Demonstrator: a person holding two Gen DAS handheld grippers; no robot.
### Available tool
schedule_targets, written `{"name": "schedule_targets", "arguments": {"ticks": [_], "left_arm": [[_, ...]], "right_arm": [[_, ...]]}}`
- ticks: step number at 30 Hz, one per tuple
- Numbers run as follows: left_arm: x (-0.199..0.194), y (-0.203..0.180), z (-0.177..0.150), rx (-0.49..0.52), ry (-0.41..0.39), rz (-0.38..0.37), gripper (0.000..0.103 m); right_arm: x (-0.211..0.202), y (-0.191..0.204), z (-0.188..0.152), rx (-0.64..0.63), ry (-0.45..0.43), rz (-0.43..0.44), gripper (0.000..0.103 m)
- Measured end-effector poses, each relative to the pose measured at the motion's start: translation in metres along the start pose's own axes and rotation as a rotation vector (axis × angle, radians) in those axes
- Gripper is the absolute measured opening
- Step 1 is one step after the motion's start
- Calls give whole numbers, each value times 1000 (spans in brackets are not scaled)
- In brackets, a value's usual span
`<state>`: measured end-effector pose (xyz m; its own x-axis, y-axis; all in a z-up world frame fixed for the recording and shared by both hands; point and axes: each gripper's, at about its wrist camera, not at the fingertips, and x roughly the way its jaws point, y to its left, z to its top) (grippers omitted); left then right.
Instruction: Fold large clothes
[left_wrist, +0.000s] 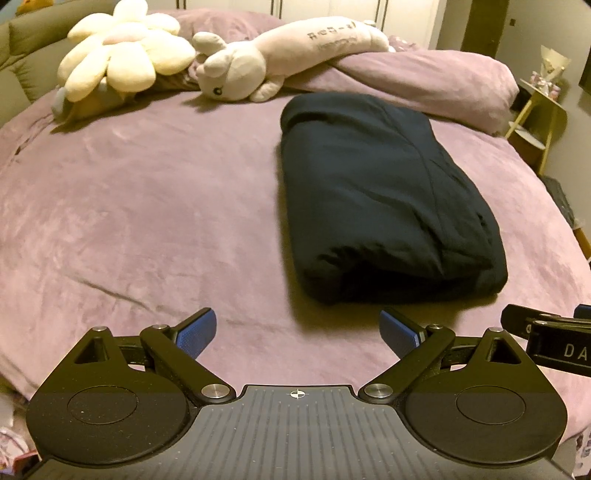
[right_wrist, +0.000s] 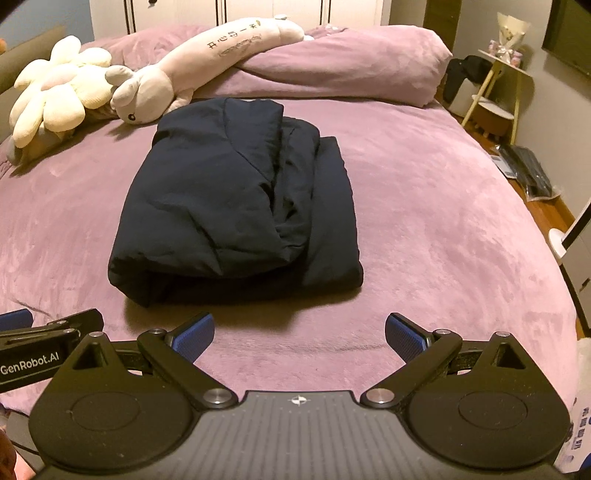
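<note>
Grippers are hovering side by side over the near edge of the purple bed (right_wrist: 424, 206): left gripper (left_wrist: 298, 334) and right gripper (right_wrist: 300, 336) both spread wide, empty. Ahead, the folded dark navy garment (right_wrist: 236, 206) is lying mid-bed.

Both wrist views look low across the bed (left_wrist: 147, 221) toward its head; perhaps side by side.
</note>
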<state>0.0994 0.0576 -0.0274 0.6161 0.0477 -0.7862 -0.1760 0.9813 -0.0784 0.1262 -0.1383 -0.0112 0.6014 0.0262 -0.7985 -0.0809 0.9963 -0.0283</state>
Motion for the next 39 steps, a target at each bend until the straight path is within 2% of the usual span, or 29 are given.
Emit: {"name": "schedule_targets", "arguments": {"ticks": [39], "left_arm": [[-3, -13, -3, 47, -13, 28, 99]], "right_arm": [[-4, -2, -4, 18, -13, -16, 99]]}}
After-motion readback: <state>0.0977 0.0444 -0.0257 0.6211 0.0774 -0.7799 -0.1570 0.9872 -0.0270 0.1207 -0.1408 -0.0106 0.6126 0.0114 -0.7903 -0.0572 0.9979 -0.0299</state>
